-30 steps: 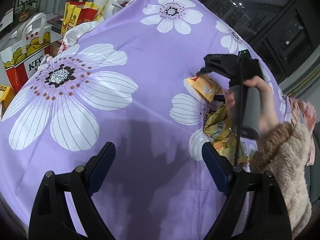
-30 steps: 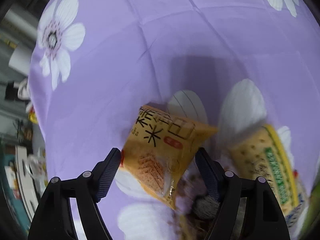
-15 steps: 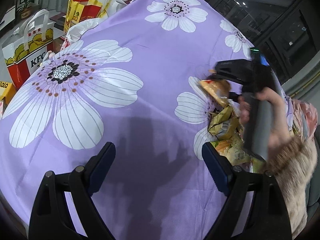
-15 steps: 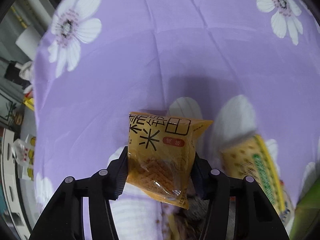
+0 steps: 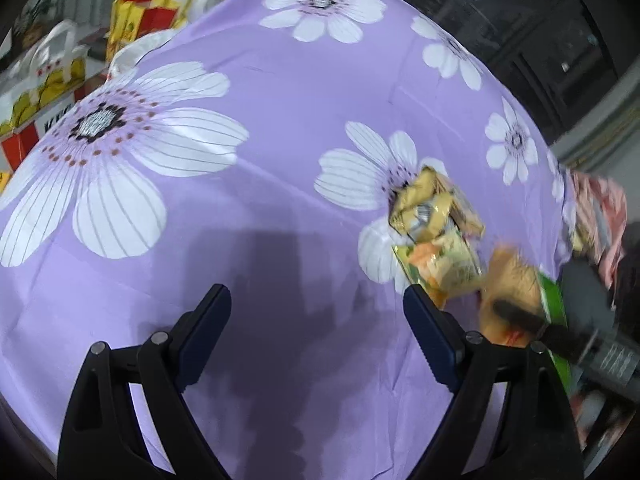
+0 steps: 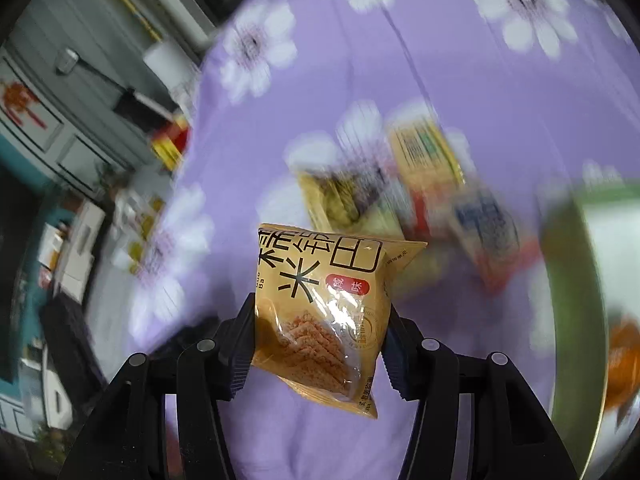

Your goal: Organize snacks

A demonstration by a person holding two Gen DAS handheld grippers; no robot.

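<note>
Since sorting takes packets singly, right gripper (image 6: 316,344) pinches orange snack packet (image 6: 320,312) clear of right-hand pile (image 5: 436,232); left gripper (image 5: 316,340) spread, empty.

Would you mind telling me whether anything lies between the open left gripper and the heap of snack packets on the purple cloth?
Nothing visible does. The left gripper stands open over bare purple cloth, and the snack packets lie just beyond its right finger, with only cloth between.
</note>
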